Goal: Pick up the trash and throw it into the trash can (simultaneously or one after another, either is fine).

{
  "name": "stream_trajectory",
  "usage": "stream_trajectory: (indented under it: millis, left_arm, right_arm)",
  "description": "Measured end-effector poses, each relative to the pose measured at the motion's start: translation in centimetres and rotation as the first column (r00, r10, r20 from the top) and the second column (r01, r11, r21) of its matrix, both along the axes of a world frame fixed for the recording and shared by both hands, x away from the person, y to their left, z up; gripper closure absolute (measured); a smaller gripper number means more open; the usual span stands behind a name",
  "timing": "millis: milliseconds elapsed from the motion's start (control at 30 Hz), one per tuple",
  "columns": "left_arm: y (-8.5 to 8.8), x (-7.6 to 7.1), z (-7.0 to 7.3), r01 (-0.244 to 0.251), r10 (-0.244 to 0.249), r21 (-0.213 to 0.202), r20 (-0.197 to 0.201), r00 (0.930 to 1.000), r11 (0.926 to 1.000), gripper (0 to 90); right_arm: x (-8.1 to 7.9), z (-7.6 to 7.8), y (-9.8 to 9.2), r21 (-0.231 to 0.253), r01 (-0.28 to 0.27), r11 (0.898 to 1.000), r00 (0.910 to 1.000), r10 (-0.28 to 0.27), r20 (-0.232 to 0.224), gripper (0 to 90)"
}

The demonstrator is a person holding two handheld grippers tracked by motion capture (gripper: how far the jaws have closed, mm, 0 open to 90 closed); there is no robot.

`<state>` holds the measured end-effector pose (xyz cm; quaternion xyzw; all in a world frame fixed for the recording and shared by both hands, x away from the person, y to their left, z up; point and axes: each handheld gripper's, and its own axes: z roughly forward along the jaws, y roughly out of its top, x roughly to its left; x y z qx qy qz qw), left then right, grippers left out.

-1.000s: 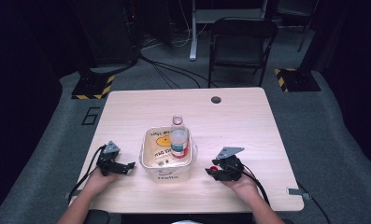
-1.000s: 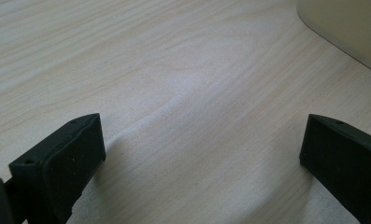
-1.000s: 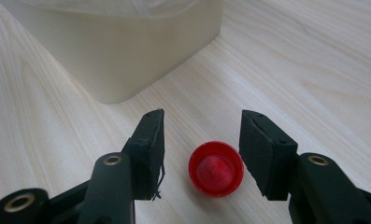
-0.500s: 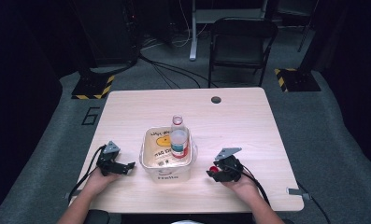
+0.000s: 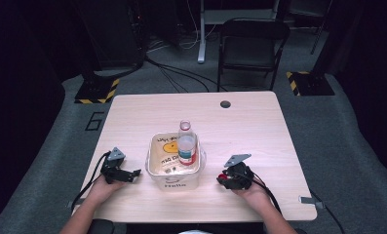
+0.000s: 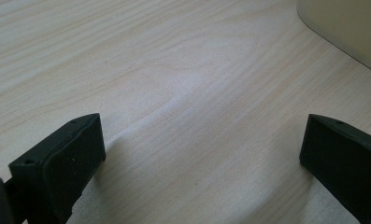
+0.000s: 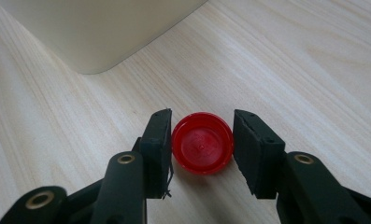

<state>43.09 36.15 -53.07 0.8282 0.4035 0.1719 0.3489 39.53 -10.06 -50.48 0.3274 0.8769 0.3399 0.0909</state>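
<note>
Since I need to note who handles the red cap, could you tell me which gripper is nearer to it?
Right. The right gripper has just closed its jaws on the red cap, right of the white tub. The left gripper rests open across the tub.

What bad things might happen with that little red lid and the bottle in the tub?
1. The right hand-held gripper has just been closing on the red cap, gripping only its thin rim, so the cap may pop out when lifted.
2. The bottle stands open and upright in the white tub; bumping it while screwing on the cap might tip it.
3. The left hand-held gripper is open beside the tub, steadying nothing.
</note>
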Motion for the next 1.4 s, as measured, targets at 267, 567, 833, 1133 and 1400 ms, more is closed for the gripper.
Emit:
stream_trajectory:
  millis: [267,567,833,1133,1400]
  left_arm:
    - [0.0,0.0,0.0,0.0,0.0,0.0,0.0,1.0,1.0,0.0]
    - [0.0,0.0,0.0,0.0,0.0,0.0,0.0,1.0,1.0,0.0]
    - [0.0,0.0,0.0,0.0,0.0,0.0,0.0,1.0,1.0,0.0]
    - [0.0,0.0,0.0,-0.001,0.001,0.0,0.0,1.0,1.0,0.0]
    - [0.0,0.0,0.0,-0.001,0.001,0.0,0.0,1.0,1.0,0.0]
  right_arm:
    - [-0.2,0.8,0.0,0.029,-0.008,1.0,0.9996,0.008,0.026,57.3]
    - [-0.6,1.7,0.1,0.036,-0.027,0.999,0.9989,0.026,0.04,57.3]
    - [-0.8,2.6,0.5,0.06,-0.036,0.998,0.9982,0.033,0.05,57.4]
    - [-0.2,4.3,0.0,0.1,-0.026,0.995,0.9981,0.02,0.059,57.5]
    - [0.0,6.6,-0.1,0.103,-0.046,0.994,0.9955,0.037,0.087,57.6]
